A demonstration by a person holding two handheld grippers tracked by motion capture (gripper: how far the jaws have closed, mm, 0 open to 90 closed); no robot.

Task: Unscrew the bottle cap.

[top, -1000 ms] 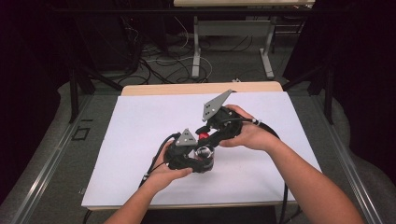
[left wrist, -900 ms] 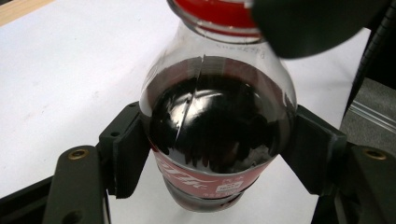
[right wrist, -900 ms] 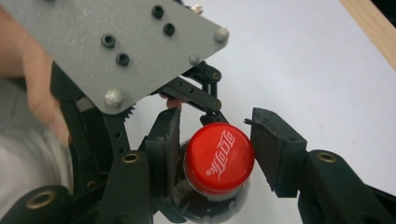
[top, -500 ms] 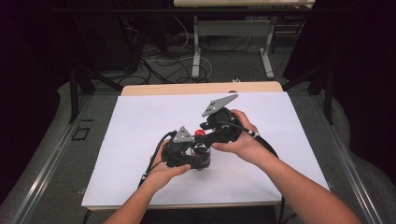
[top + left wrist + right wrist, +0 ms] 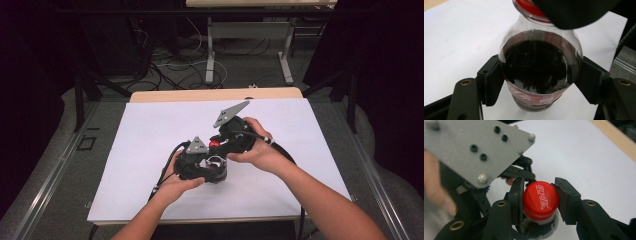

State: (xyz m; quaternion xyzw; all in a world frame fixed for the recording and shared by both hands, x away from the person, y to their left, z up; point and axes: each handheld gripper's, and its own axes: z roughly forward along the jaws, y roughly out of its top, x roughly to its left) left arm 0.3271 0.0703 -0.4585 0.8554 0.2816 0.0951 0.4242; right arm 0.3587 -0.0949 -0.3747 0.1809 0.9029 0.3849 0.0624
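So my right gripper [image 5: 539,201] has just been closing and its jaws now pinch the red cap [image 5: 541,199] of the cola bottle [image 5: 540,67]. My left gripper [image 5: 540,82] clamps the bottle's belly, holding it upright on the white table [image 5: 150,130] near the front middle. Half a second ago the right jaws were looser, so I reckon we're ready to twist the cap off.
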